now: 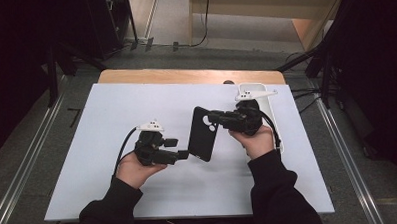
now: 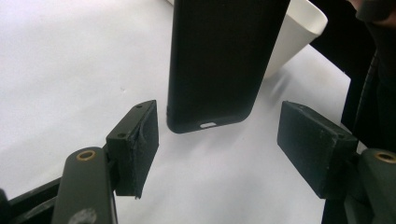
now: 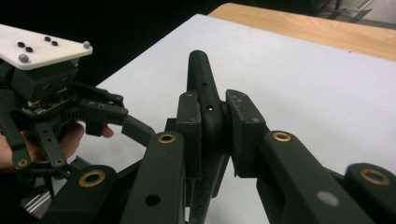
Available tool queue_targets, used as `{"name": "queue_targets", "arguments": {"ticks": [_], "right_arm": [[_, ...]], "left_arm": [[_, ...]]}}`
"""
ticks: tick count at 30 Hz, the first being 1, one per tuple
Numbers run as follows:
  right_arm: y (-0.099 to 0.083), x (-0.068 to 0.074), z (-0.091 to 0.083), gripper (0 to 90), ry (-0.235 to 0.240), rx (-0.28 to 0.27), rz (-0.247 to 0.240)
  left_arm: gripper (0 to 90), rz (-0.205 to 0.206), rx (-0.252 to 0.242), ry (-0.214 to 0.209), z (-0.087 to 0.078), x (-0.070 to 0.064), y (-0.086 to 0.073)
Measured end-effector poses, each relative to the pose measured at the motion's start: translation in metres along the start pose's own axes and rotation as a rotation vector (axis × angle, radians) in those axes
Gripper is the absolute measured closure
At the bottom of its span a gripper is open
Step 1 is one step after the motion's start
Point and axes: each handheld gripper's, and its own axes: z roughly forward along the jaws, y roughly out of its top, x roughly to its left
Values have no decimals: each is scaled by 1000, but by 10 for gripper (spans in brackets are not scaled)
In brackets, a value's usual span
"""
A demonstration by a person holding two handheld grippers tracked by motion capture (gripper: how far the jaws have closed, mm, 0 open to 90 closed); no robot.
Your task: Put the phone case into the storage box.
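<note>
Overhead, in the high view, the black phone case [image 1: 203, 135] is hanging above the white tabletop [image 1: 112, 145], a flat rounded rectangle with a camera cut-out near its far end. The right gripper [image 1: 214, 117] is clamping that far end, its jaws closed on the case's edge, while the person's right hand [image 1: 255, 140] is wrapping the handle. Just behind that hand a white rectangular tray [image 1: 266, 92] is sitting near the table's right edge. The left gripper [image 1: 184, 154] is reaching toward the case's near end, held by the left hand [image 1: 133, 169].

Seen from the left gripper view, the phone case [image 2: 219, 60] is showing a matte, smooth back with rounded corners and a small port slot in its lower edge. It is hanging between the two black jaws, which are standing wide apart with blocky, rough-faced pads, neither one touching it. Behind the case the white tray [image 2: 294, 37] is showing a glossy curved wall.

From the right gripper view, the jaws are pressing together on the thin edge of the phone case [image 3: 205, 88], which is standing edge-on with small holes along it. Beside it the left gripper [image 3: 140, 128] is sitting open, topped by a white three-cornered plate.
</note>
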Motion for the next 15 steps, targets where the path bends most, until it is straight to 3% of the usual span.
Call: {"name": "queue_targets", "arguments": {"ticks": [9,15], "right_arm": [[1,0,-3,745,56,38,-76],[2,3,-2,745,102,62,-125]], "left_arm": [[289,12,18,-38,-5,2,2],[288,48,21,-59,-8,1,4]]}}
